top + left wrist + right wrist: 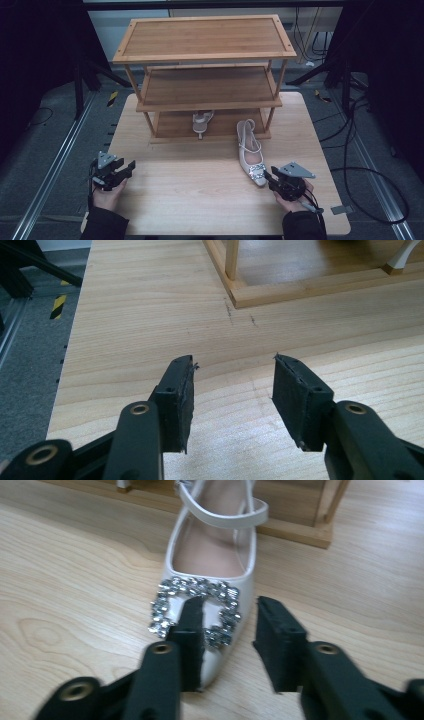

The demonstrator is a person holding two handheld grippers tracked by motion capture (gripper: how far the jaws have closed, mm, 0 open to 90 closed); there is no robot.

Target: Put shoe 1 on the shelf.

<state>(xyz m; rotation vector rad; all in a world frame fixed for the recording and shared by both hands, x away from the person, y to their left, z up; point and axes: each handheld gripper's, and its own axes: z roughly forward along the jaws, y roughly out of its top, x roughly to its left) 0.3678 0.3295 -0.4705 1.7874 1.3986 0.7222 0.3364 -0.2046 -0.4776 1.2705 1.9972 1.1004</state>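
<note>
A pale cream strapped shoe (250, 152) with a square rhinestone buckle (195, 600) lies on the table, toe pointing toward the person. Its toe sits just in front of my right gripper (272, 177), which is open; in the right gripper view the gripper (227, 610) has its left jaw over the buckle and its right jaw beside the toe. A second pale shoe (202, 121) rests on the bottom tier of the wooden three-tier rack (205, 57). My left gripper (125, 167) is open over bare table near the left edge, also seen as the gripper (232, 367) with nothing between its jaws.
The rack stands at the back middle of the light wooden table (200, 185); its base rail (310, 290) lies ahead of the left gripper. Cables (365, 170) run over the grey floor at the right. A metal rail (55, 160) runs along the left.
</note>
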